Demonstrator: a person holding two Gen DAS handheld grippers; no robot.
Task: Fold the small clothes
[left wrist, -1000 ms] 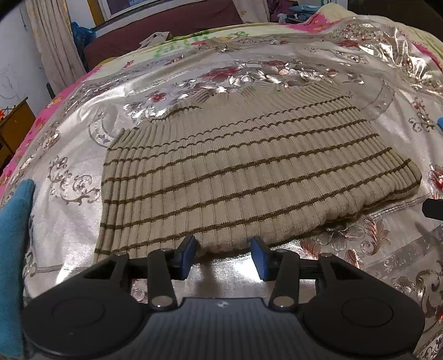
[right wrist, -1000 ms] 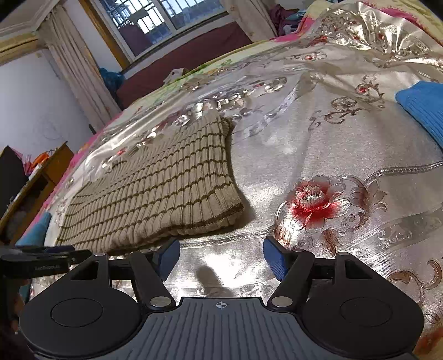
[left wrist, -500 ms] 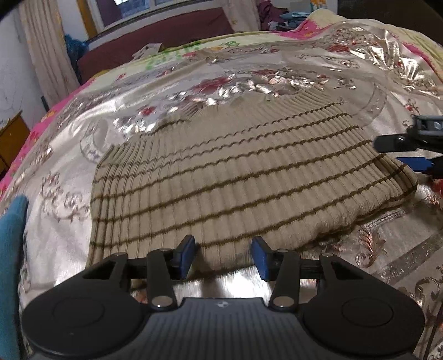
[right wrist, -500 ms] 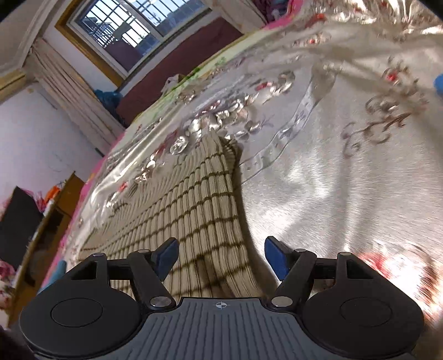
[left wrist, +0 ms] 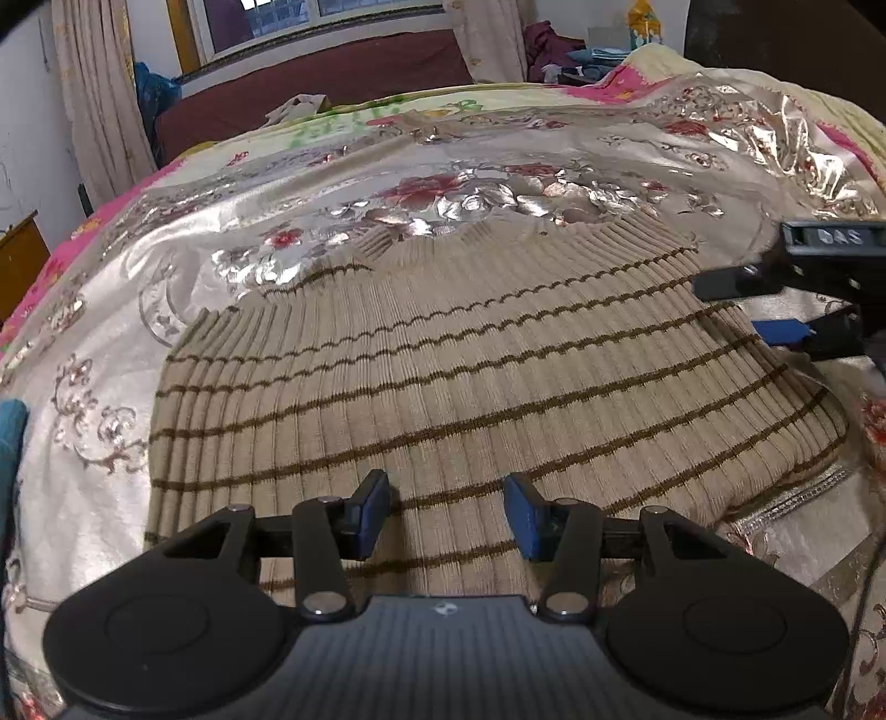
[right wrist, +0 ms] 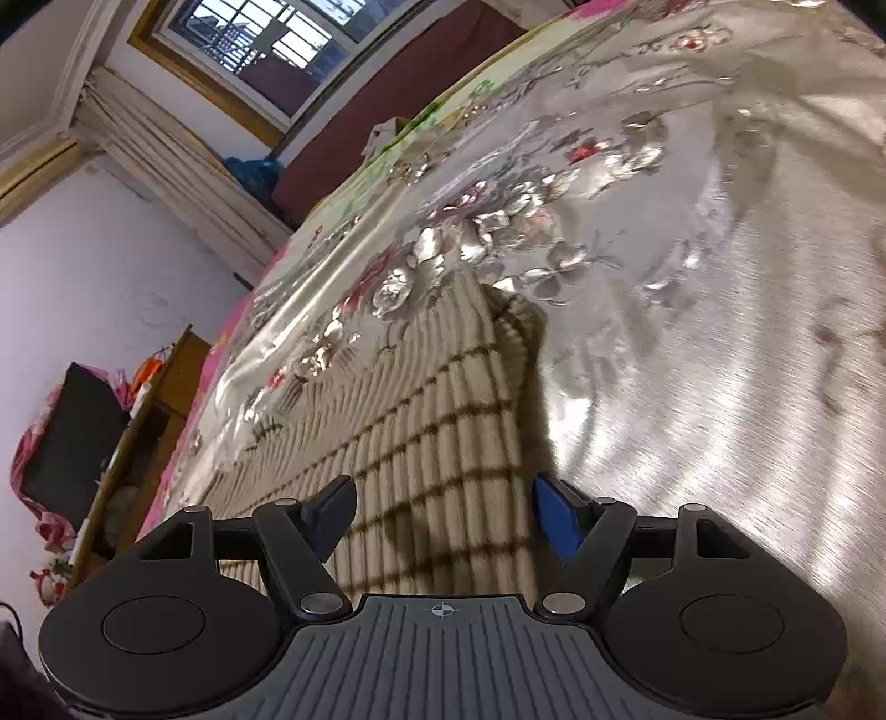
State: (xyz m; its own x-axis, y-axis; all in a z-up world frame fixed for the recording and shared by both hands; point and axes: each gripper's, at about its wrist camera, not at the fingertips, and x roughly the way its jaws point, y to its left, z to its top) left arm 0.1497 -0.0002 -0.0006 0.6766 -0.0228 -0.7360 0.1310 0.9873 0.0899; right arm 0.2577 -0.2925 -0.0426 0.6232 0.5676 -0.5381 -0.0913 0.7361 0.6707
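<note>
We are holding the left gripper (left wrist: 447, 512) low in the left wrist view with its blue pads (left wrist: 372, 512) standing partly apart, nothing pinched between them, the ribbed cloth of the beige striped sweater (left wrist: 470, 376) showing in the gap near its lower edge; in the right wrist view we are holding the right gripper (right wrist: 443, 523) with its jaws wide and just having been opening further, gripping nothing, spanning the sweater's right edge (right wrist: 421, 421) so that one pad (right wrist: 556, 523) is sitting over the bedspread; the right gripper (left wrist: 786, 310) is also showing at the right edge of the left wrist view, beside the sweater's right side; the sweater is lying flat and folded across the middle of the shiny silver floral bedspread (left wrist: 83, 443), its collar towards the top of the frame; a blue cloth (left wrist: 11, 437) is peeking in at the left edge; curtains (right wrist: 166, 166) and a window (right wrist: 260, 50) are filling the upper left of the right wrist view, which is blurred.
</note>
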